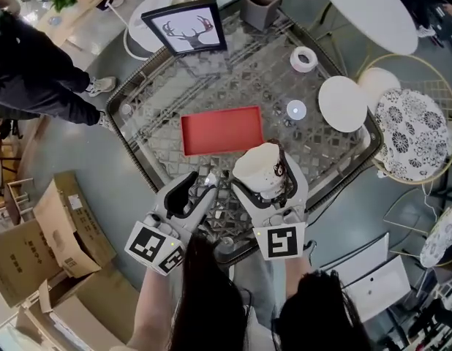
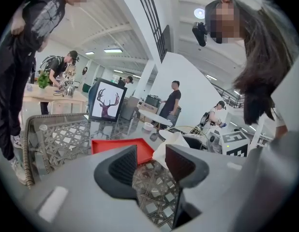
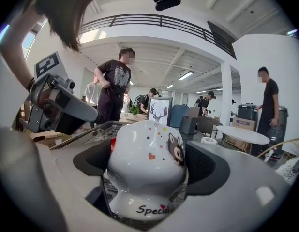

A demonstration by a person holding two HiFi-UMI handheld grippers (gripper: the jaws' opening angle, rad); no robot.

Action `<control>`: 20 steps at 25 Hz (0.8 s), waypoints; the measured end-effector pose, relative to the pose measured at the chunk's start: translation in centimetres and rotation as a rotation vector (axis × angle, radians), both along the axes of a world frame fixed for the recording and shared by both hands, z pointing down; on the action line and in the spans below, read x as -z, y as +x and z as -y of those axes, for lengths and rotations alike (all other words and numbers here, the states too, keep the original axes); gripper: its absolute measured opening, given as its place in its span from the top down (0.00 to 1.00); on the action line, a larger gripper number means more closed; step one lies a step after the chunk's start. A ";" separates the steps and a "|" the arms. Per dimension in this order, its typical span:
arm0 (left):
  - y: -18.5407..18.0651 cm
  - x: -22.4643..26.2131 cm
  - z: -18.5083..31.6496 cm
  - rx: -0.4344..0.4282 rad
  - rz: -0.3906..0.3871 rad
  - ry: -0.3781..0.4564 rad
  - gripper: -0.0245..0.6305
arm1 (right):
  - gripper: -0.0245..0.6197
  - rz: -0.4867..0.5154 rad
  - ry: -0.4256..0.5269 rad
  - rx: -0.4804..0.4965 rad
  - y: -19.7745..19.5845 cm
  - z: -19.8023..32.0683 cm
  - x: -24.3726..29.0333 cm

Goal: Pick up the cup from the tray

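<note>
Glass-topped wicker table (image 1: 314, 152) below: the white cup (image 3: 147, 163), off the red tray (image 1: 221, 130) by its near corner, is pinched by the right gripper (image 1: 270, 187). Its glazed, bulging wall could slip between the pads. The left gripper (image 1: 195, 190) gapes empty.

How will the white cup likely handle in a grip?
The cup looks glazed and glossy, so probably slippery and breakable. Its bulging body narrows to a small foot, so it may tip easily when set down.
</note>
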State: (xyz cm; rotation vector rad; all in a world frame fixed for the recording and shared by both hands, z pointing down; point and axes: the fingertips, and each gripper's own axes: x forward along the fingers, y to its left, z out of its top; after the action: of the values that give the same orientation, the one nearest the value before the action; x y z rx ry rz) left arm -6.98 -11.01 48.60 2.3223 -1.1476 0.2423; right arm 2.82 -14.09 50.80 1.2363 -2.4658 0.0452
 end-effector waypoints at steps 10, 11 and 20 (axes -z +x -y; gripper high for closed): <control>2.0 0.0 0.3 -0.020 0.000 0.011 0.68 | 0.18 -0.010 0.018 0.020 0.8 -0.2 -0.9; 2.1 0.1 0.3 -0.018 -0.002 0.018 0.68 | 0.18 -0.018 0.016 0.022 0.9 -0.4 -1.0; 3.7 0.8 -0.1 -0.041 0.008 0.038 0.68 | 0.18 0.021 -0.023 -0.045 3.3 -1.8 -1.2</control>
State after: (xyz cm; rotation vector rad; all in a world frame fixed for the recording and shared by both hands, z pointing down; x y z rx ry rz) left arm -3.28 -10.92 47.80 2.3825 -1.1183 0.2465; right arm 6.16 -12.32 52.04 1.2879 -2.4480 0.0985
